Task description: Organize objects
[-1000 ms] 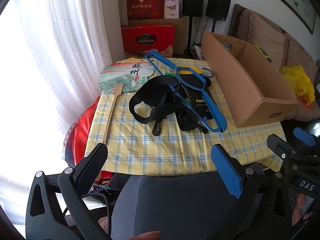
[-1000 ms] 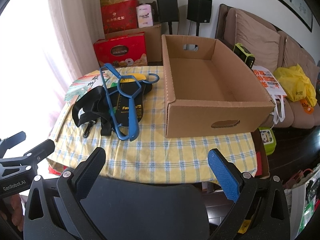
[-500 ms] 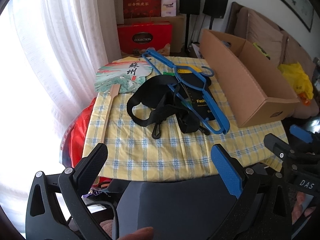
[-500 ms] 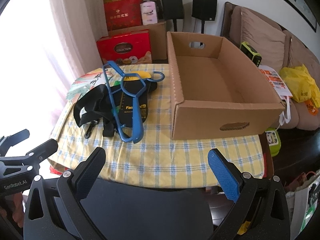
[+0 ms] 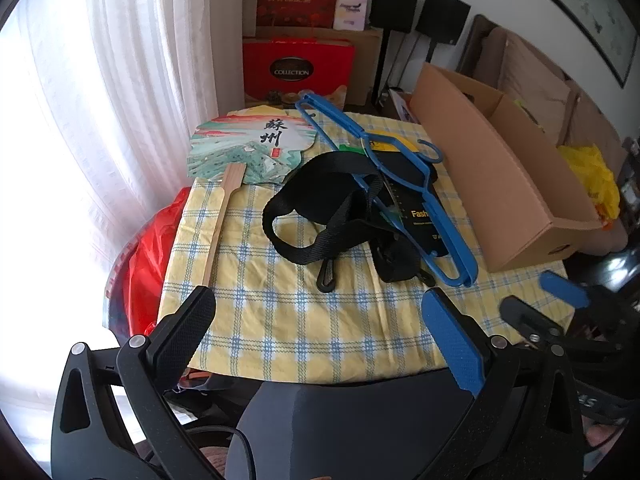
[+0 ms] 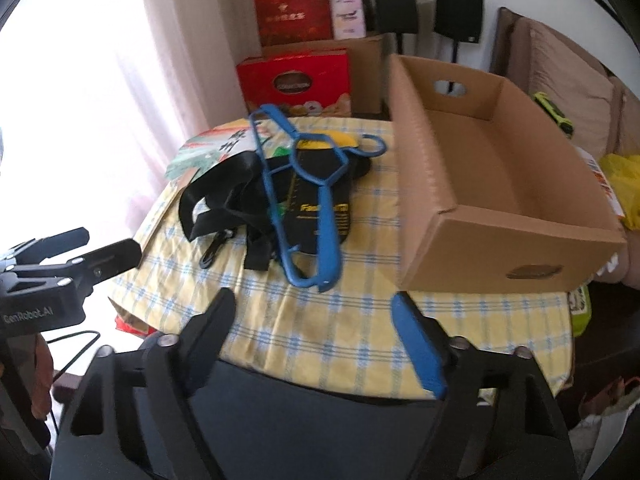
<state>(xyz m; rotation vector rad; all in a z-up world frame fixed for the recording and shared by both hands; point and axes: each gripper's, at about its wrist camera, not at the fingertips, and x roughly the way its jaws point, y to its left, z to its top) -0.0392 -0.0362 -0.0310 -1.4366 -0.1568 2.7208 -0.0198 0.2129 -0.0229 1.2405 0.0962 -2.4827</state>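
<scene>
On the tabletop, covered by a yellow and blue checked cloth, the loose items sit in one cluster on the window side. A blue hanger lies across a black packet with yellow lettering. A black strap is looped just beside the packet and partly under the hanger, its clip end pointing toward the near edge. A paper fan with a long wooden handle lies farthest toward the curtain, its printed face at the far edge and the handle running down along the cloth's side.

An open cardboard box stands on the opposite side of the tabletop, just beside the hanger and packet. Its visible interior holds nothing; oval handle cut-outs show in the near and far end walls.

Left gripper: fingers spread wide, nothing between them, held above the near edge of the tabletop and short of the strap. It also appears at the left edge of the right wrist view.

Right gripper: fingers likewise spread wide and holding nothing, above the near edge, roughly in line with the gap between hanger and box. The right wrist view is slightly blurred.

Behind the tabletop: red gift boxes, two black speakers. A sofa with a yellow bag lies beyond the box.
</scene>
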